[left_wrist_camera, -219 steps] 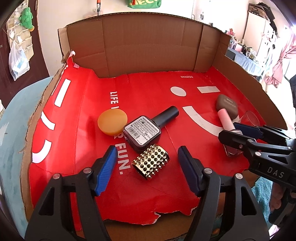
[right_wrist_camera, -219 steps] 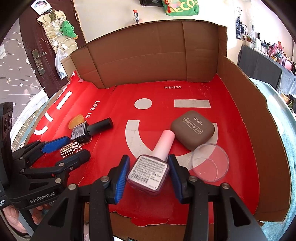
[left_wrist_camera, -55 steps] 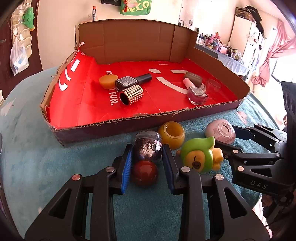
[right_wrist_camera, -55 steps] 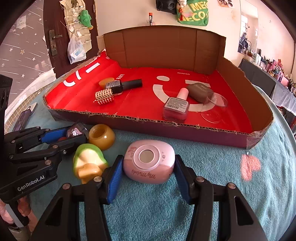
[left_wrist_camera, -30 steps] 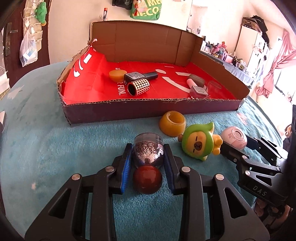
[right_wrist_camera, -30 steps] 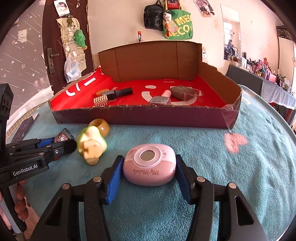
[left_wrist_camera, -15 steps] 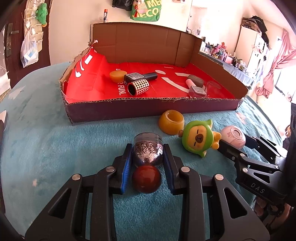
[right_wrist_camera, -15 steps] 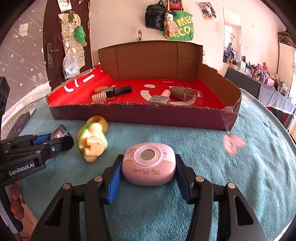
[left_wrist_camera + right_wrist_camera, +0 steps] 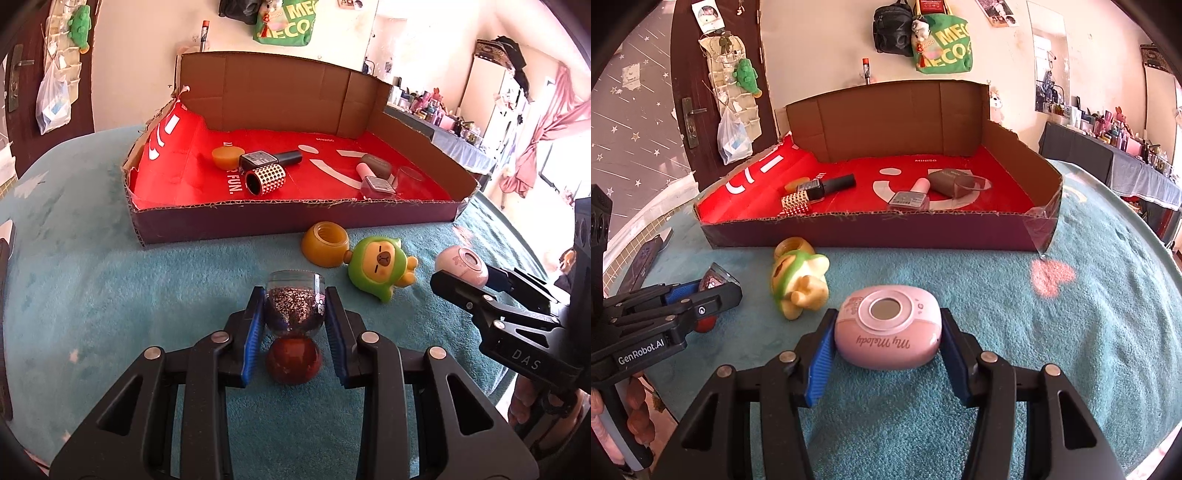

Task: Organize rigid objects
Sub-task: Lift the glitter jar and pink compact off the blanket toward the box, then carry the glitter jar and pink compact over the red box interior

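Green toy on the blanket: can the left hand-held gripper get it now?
Probably not: the left hand-held gripper is shut on the glitter bottle. The green toy lies unobstructed nearby.

A lived-in home room: a door (image 9: pixel 701 92) hung with a pocket organizer (image 9: pixel 726 70), bags (image 9: pixel 912 31) on the wall, pink curtains (image 9: pixel 546 140), and a cluttered side table (image 9: pixel 1108 155) of bottles.

A cream wall (image 9: pixel 820 48) carries a green tote bag (image 9: pixel 943 44) and a black bag (image 9: pixel 892 31). A dark door (image 9: pixel 685 85) stands left; pink curtains (image 9: pixel 543 147) catch daylight right.
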A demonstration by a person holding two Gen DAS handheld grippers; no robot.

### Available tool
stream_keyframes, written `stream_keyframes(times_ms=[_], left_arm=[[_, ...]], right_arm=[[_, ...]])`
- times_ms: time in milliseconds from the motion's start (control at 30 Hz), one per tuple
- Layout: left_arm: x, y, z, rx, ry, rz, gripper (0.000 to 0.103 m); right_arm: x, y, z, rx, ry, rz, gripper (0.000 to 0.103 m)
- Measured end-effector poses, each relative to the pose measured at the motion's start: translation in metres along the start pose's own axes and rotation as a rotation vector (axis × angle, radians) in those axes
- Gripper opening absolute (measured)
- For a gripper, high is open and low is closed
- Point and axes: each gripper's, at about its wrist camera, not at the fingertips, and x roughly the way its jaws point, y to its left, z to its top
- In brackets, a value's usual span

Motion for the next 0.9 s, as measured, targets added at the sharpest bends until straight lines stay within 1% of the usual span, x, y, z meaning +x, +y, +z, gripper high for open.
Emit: stream_keyframes(times_ms=[200,567,700,767,900], left_arm=[[-0.009,-0.004,0.003,0.006,-0.019,-0.02,0.029],[-0.019,-0.007,0.01,0.017,-0.039,-0.038,0.029],[-0.02,-0.007,0.014,0.02,-0.033,-0.065,0.029],[-0.021,-0.008,0.017,0.018,-0.031,-0.076,0.029],[-0.026,-0.009,0.022,0.032,-0.048,-0.07,0.029]], right_arm=[[-0.015,0.005,0.008,-0.007,-0.033,0.036,0.055],[-0.021,0.009,0.014,-0.012,-0.046,0.064,0.055],[-0.023,0.011,0.018,-0.023,-0.053,0.074,0.055],[-0.023,0.013,0.021,-0.024,-0.05,0.094,0.055],[-0.023,0.014,0.03,-0.022,-0.045,0.131,0.055]])
